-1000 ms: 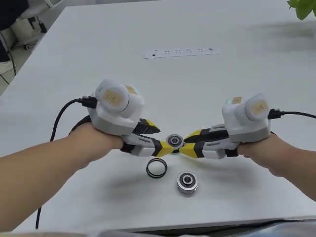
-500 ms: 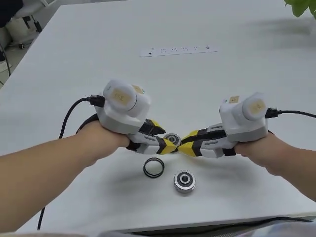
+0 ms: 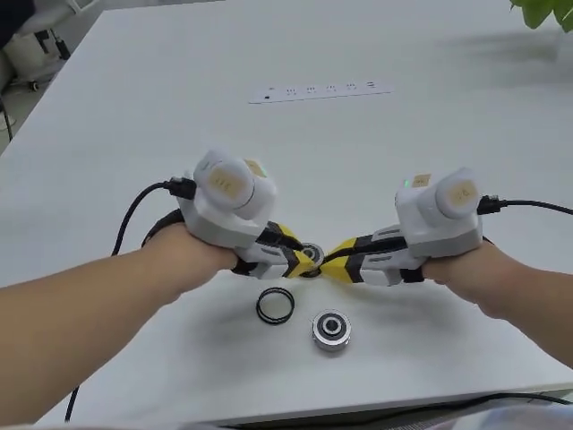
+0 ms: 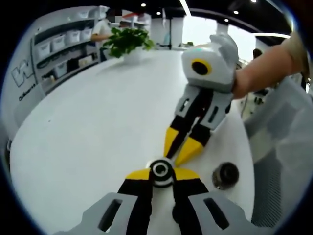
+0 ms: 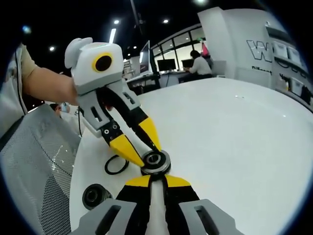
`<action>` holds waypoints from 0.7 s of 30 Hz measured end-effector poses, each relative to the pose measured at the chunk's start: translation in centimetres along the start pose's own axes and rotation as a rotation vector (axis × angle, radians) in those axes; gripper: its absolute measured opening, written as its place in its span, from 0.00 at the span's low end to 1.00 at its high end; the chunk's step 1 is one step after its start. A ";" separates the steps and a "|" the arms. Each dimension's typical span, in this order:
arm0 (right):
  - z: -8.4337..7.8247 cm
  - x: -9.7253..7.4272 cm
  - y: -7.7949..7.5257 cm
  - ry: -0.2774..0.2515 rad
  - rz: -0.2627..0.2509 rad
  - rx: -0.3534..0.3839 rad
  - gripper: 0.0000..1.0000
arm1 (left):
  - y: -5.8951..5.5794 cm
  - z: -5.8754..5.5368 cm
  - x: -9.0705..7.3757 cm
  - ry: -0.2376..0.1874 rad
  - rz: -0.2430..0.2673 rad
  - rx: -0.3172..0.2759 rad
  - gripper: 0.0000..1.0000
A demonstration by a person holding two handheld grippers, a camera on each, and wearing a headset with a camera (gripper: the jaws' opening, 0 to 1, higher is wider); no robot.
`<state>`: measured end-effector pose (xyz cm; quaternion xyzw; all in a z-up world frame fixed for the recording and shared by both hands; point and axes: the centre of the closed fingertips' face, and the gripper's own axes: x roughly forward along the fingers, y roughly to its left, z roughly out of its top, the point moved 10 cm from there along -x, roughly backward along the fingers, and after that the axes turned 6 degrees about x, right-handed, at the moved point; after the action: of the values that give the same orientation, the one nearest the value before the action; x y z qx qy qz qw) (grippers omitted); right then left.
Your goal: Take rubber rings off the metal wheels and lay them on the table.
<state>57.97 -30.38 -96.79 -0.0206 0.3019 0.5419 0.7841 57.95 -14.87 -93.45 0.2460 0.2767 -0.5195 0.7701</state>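
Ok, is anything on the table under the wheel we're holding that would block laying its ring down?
Partly. Just below the held wheel, gripped between the left tool and right tool, lie a loose rubber ring and a second wheel. The table to either side of them is bare.

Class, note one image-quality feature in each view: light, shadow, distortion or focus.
Head view: even light, soft shadows on the table. Left gripper view: fisheye curves the table edge; ceiling lights glare. Right gripper view: held wheel sharp, background dim.
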 end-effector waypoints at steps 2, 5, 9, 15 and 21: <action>0.0 0.0 0.1 0.000 -0.001 0.000 0.06 | -0.1 0.0 0.0 0.003 0.002 -0.003 0.16; 0.0 0.0 0.1 -0.003 -0.003 0.009 0.06 | -0.1 0.1 0.1 0.008 0.011 0.024 0.16; -0.1 -0.1 0.1 -0.011 -0.007 0.037 0.04 | 0.0 0.0 0.2 0.012 0.034 0.034 0.14; -0.2 -0.2 0.0 -0.021 -0.009 0.097 0.01 | 0.1 -0.3 0.5 0.018 0.033 0.050 0.14; -0.4 -0.4 -0.3 -0.029 -0.010 0.160 0.00 | 0.0 -0.2 0.5 0.017 0.038 0.048 0.13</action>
<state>57.97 -30.97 -96.97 0.0485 0.3329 0.5125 0.7900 58.10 -15.08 -93.94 0.2739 0.2658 -0.5093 0.7713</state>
